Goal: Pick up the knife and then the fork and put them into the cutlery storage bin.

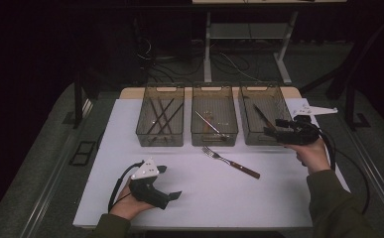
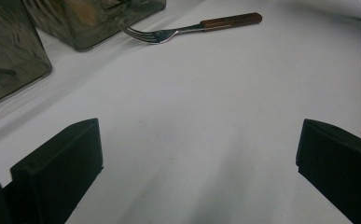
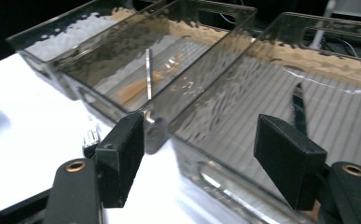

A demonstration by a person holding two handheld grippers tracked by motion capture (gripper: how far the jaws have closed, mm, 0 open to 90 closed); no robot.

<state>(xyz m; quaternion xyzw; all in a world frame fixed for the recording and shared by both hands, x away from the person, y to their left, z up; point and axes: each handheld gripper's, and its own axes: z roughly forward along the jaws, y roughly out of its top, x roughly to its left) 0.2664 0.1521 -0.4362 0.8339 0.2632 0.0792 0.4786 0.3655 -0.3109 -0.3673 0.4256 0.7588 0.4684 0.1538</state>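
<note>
A fork [image 1: 231, 161] with a brown wooden handle lies flat on the white table [image 1: 130, 129], in front of the middle bin [image 1: 214, 121]. My left gripper [image 1: 169, 182] rests low near the front left, open and holding nothing. In the left gripper view the fork [image 2: 192, 29] lies far ahead of the open gripper [image 2: 197, 158]. My right gripper [image 1: 274, 127] hovers at the front right corner of the right bin [image 1: 264, 114], open and holding nothing. In the right gripper view the gripper [image 3: 201, 154] spans the front wall of the right bin [image 3: 262, 93], where a dark knife [image 3: 299, 109] lies.
Three smoky clear bins stand in a row at the back. The left bin [image 1: 160, 121] holds dark sticks, the middle one a utensil [image 3: 148, 77] with a wooden handle. Cables and table legs [image 1: 208, 54] lie on the floor beyond. The table's edges drop to dark carpet.
</note>
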